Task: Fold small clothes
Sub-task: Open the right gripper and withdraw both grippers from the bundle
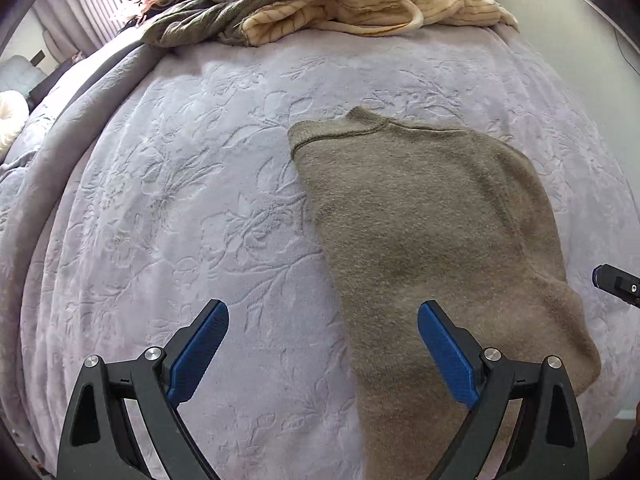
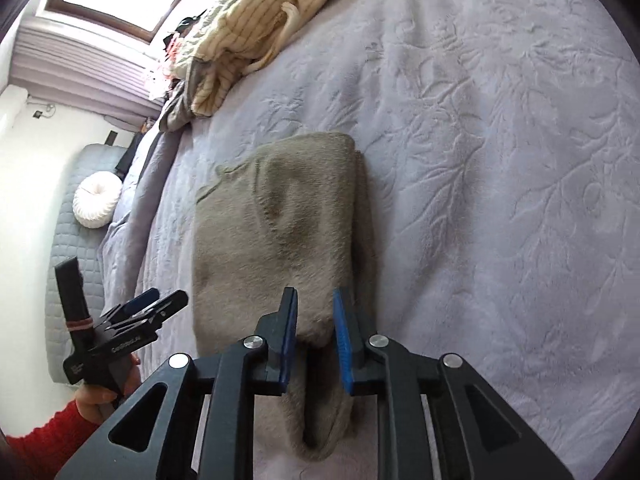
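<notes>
A grey-brown fuzzy sweater (image 1: 420,216) lies folded lengthwise on the lavender embossed bedspread (image 1: 180,200). My left gripper (image 1: 323,320) is wide open and empty, hovering above the sweater's left edge near its lower part. In the right wrist view the sweater (image 2: 280,216) runs away from me, and my right gripper (image 2: 316,308) is partly open, its blue pads astride a raised fold of the sweater's near end without pinching it. The left gripper also shows in the right wrist view (image 2: 156,304), held by a hand in a red sleeve. The right gripper's tip shows in the left wrist view (image 1: 616,286).
A pile of other clothes, cream striped and olive (image 1: 320,4), lies at the far end of the bed; it also shows in the right wrist view (image 2: 248,36). A round white cushion (image 2: 98,204) sits on a grey mat beside the bed.
</notes>
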### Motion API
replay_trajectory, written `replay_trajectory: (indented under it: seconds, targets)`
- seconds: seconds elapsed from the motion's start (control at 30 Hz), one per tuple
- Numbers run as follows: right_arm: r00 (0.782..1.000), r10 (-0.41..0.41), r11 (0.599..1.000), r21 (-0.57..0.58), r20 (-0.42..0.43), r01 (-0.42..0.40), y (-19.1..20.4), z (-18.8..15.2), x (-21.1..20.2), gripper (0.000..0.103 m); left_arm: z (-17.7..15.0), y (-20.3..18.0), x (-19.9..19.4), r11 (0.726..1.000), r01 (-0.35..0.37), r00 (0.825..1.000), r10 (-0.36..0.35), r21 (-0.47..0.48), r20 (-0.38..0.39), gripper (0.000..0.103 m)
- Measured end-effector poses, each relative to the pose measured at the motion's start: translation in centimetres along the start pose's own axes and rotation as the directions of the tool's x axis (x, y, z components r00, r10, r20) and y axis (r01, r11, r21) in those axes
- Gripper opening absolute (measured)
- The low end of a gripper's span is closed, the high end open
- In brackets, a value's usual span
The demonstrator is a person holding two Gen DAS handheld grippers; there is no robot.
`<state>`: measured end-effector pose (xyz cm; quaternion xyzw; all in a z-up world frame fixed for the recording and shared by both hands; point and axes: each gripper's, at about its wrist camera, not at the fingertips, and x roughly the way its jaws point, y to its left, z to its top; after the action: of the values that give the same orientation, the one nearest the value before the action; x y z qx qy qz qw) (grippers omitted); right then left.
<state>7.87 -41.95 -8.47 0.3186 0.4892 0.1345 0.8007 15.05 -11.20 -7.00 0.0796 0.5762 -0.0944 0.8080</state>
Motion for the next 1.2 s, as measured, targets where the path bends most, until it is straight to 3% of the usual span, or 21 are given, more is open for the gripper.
replay_trajectory:
  seconds: [0.07, 0.13, 0.23, 0.3, 0.33, 0.4, 0.53, 0.77, 0.9, 1.0, 1.07, 1.1, 1.17, 1.2]
  targets:
    - [0.999, 0.036, 0.998, -0.057, 0.0, -0.036, 2.0, -0.7, -0.3, 0.019, -0.3, -1.4, -0.3, 1.0, 0.009, 1.0, -0.009, 0.029, 0.005, 0.096]
    - [1.0, 0.022, 0.994, -0.111, -0.022, -0.025, 3.6, -1.6, 0.3, 0.019, -0.9, -2.8, 0.1, 0.998, 0.01, 1.0, -0.009, 0.055, -0.012, 0.096]
    - [0.993, -0.084, 0.988, -0.14, -0.08, 0.072, 3.1, -3.8, 3.0, 0.019, -3.7, -4.8, 1.8, 0.992, -0.027, 0.998, 0.034, 0.12, -0.052, 0.096]
    - [0.985, -0.126, 0.99, -0.075, -0.12, 0.117, 0.5, -5.6, 4.8, 0.015, -6.1, -5.0, 3.2, 0.989, -0.039, 0.996, 0.05, 0.144, -0.073, 0.096]
    - [0.985, -0.119, 0.993, -0.042, -0.125, 0.114, -0.6, -6.5, 5.2, 0.006, -7.1, -4.7, 3.5, 0.992, -0.018, 0.996, 0.029, 0.128, -0.084, 0.097]
    - [0.993, -0.082, 0.997, -0.001, -0.087, 0.082, -2.0, -8.0, 4.8, 0.003, -8.6, -3.6, 3.8, 0.997, 0.027, 0.995, -0.02, 0.072, -0.099, 0.102]
    - [0.994, -0.089, 0.996, 0.005, -0.069, 0.09, -1.9, -9.1, 3.8, 0.002, -10.1, -1.9, 3.9, 0.998, 0.07, 0.989, -0.071, -0.01, -0.129, 0.103]
    - [0.989, -0.106, 0.994, 0.018, -0.108, 0.108, -1.5, -10.0, 3.0, 0.003, -11.6, -1.9, 3.2, 0.998, 0.055, 0.99, -0.053, 0.01, -0.132, 0.103]
    - [0.994, -0.047, 0.993, 0.101, -0.102, 0.057, -1.3, -10.4, 1.7, 0.013, -12.0, -1.6, 2.7, 0.998, 0.062, 0.988, -0.064, -0.018, -0.142, 0.103]
    - [0.997, 0.002, 0.976, 0.219, -0.08, 0.016, -2.4, -11.1, 1.1, 0.055, -12.4, -1.3, 3.0, 0.997, 0.072, 0.985, -0.077, -0.037, -0.152, 0.103]
    - [0.998, 0.038, 0.955, 0.297, -0.052, -0.021, -3.6, -11.4, 1.1, 0.055, -12.4, -0.5, 3.1, 0.996, 0.077, 0.984, -0.083, -0.046, -0.158, 0.103]
    - [0.998, 0.054, 0.943, 0.33, -0.034, -0.04, -4.0, -11.3, 1.1, 0.054, -12.5, -0.4, 3.1, 0.996, 0.077, 0.984, -0.083, -0.045, -0.159, 0.103]
    - [0.997, 0.073, 0.922, 0.382, -0.003, -0.067, -4.6, -10.9, 1.3, 0.031, -12.5, -0.3, 3.1, 0.997, 0.072, 0.985, -0.077, -0.037, -0.157, 0.103]
    - [0.998, 0.058, 0.921, 0.387, -0.005, -0.052, -4.6, -10.6, 1.3, 0.013, -12.0, 0.0, 3.3, 0.997, 0.071, 0.985, -0.075, -0.03, -0.156, 0.103]
